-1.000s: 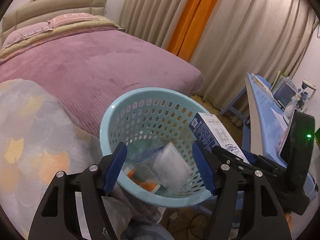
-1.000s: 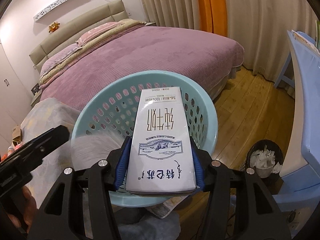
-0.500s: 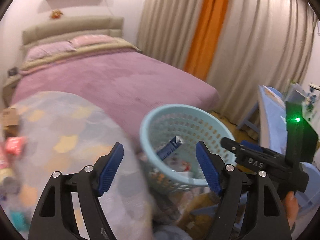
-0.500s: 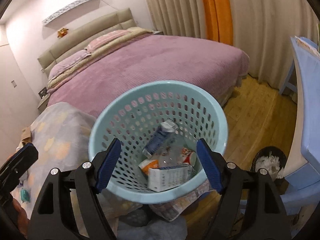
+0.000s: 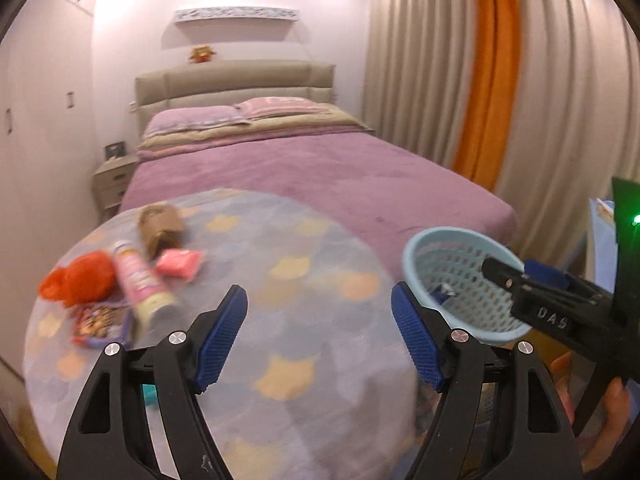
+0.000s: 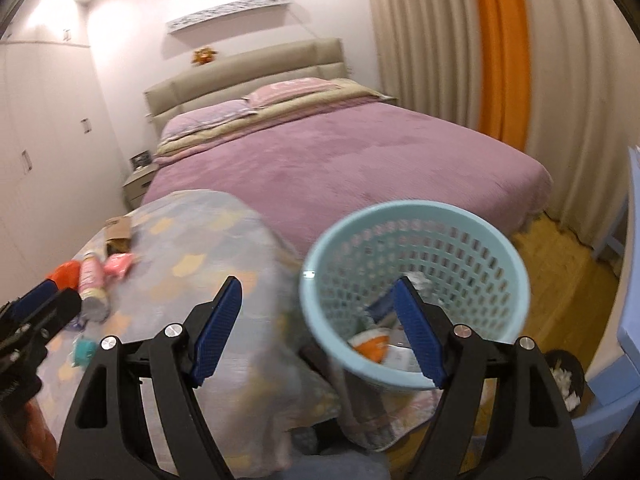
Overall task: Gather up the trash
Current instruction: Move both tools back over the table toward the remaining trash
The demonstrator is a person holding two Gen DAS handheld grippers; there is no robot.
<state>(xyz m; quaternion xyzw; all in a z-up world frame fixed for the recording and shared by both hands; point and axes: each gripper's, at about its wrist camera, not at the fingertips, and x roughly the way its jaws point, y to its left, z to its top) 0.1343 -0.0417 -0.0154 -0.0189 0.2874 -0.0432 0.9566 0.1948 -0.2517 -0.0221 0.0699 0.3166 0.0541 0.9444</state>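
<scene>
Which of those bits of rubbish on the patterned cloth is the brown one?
The paper bag, lying farthest back in the pile toward the bed. The others are an orange bag, a pink tube and a pink packet.

White letters "DAS" are showing on the black body of the right claw point(image 5: 524, 276), seen from the left wrist; print on the wrappers is blurring beyond reading.

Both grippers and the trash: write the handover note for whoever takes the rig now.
Left gripper: open, empty, over the patterned blanket.
Right gripper: open, empty, near the blue basket.
Done: some trash already lies in the basket.
Left: orange bag, pink tube, pink packet, brown paper bag and a colourful wrapper, all on the blanket.
</scene>
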